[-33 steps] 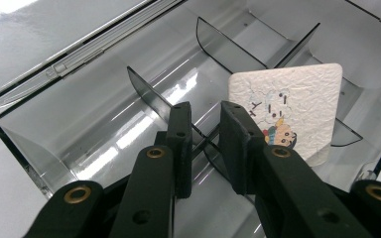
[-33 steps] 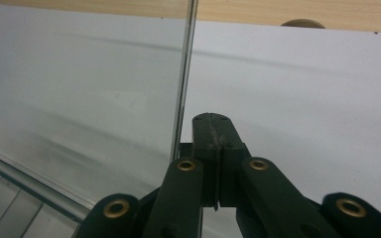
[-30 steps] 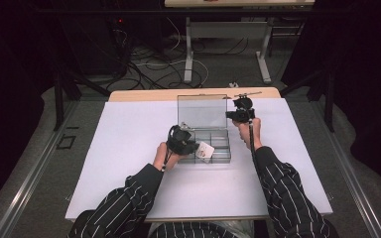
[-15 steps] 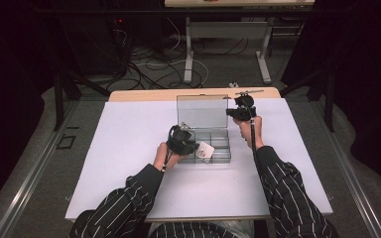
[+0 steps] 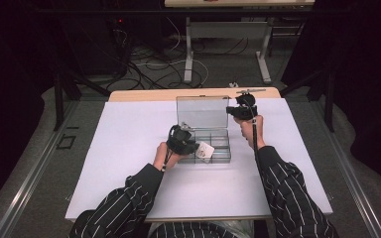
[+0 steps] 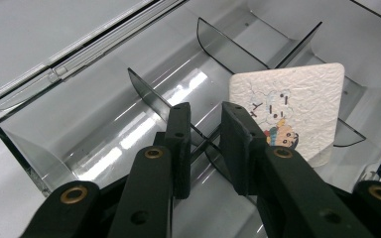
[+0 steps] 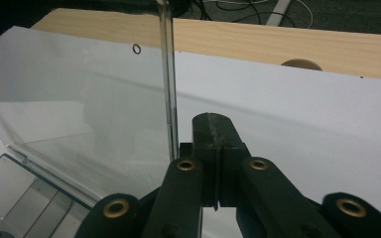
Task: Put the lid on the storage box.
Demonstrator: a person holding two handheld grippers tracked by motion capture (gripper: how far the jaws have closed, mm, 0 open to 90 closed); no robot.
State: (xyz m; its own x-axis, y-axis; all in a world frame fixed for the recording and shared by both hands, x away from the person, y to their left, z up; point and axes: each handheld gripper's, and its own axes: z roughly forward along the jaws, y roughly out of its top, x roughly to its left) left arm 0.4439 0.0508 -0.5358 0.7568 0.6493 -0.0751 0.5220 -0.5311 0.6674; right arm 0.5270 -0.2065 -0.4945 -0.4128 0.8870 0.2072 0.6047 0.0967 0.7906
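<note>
The left gripper (image 6: 206, 144) sits low inside the clear box (image 5: 217, 148). Its jaws are nearly together, with a thin clear divider (image 6: 151, 94) in the gap, though I cannot tell if they squeeze it. Just beside it a small white card (image 6: 297, 106) with a cartoon leans on the dividers. The right gripper (image 7: 213, 148) is clenched tight – it sits right by the edge of the raised lid (image 5: 202, 111). The box rests on a white worktop (image 5: 129, 148). Behind it are cables (image 5: 149, 59) on the floor – and dark walls.
</note>
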